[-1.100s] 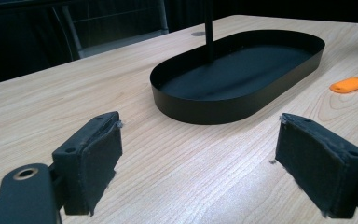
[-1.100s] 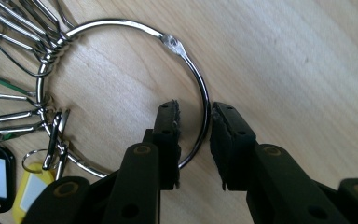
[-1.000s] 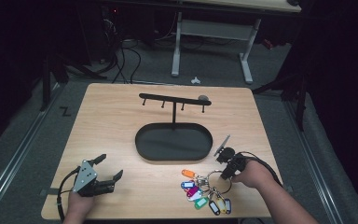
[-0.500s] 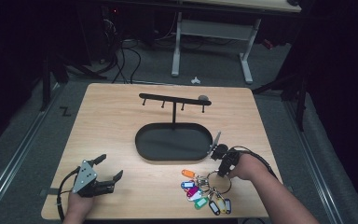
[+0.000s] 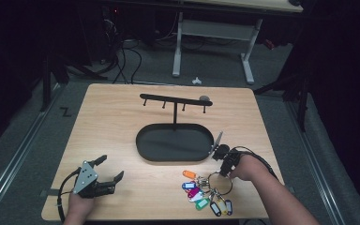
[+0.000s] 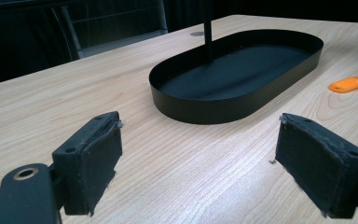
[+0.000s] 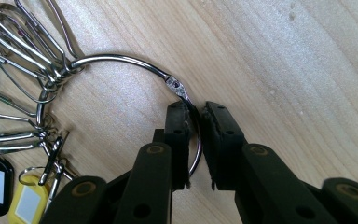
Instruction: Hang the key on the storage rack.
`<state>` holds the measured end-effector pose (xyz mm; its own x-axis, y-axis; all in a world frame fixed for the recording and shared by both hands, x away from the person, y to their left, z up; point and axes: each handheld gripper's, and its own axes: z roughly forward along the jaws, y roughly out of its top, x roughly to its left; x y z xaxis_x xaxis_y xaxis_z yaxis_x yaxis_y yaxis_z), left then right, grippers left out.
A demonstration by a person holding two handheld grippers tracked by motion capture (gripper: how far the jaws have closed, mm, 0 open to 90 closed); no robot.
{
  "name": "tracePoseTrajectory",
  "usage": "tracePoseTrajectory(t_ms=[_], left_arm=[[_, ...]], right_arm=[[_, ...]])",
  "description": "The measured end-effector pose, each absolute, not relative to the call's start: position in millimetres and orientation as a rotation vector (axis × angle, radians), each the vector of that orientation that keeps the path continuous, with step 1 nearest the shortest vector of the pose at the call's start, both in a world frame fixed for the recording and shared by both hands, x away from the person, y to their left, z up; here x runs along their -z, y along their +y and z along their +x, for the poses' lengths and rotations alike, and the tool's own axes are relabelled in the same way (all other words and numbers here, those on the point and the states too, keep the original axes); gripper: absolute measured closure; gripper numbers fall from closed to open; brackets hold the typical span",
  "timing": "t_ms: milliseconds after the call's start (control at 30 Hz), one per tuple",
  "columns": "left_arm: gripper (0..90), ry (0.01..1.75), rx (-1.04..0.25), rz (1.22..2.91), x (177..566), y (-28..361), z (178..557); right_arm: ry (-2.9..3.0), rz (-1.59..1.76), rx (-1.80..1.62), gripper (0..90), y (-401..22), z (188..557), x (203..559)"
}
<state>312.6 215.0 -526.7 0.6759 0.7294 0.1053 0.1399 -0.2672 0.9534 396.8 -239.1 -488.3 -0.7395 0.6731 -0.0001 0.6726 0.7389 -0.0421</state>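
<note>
My right gripper (image 7: 195,114) has just been closing its jaws, and its fingers (image 7: 177,140) now straddle the wire of the large key ring (image 7: 121,58), pinching it or very nearly so just below the clasp. Compared with a second ago, this hand has shifted slightly toward the ring, which lies flat on the table (image 5: 112,122) at the near right, just in front of the black tray (image 5: 143,140). Judgement: the grasp is being secured; lifting toward the hook stand (image 5: 174,101) would follow.

My left gripper (image 5: 107,171) rests at the near left, fingers (image 6: 95,158) spread wide, holding nothing.

Count: one large ring; coloured key tags (image 5: 201,192), roughly seven, though overlap prevents certainty; one tray; one stand with four hooks.
</note>
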Motion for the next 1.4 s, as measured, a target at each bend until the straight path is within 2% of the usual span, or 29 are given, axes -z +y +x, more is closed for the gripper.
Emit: tracePoseTrajectory(t_ms=[267,867,1400], left_arm=[[15.0,0.692,-0.665,1.784,527,215,312],[15.0,0.677,-0.667,1.779,527,215,310],[15.0,0.688,-0.662,1.777,527,215,311]], right_arm=[[-2.924,-1.101,-0.056,85.8,-238,395,488],[-2.915,-1.089,-0.002,86.9,-244,390,486],[-2.955,-1.063,0.126,87.3,-242,381,422]])
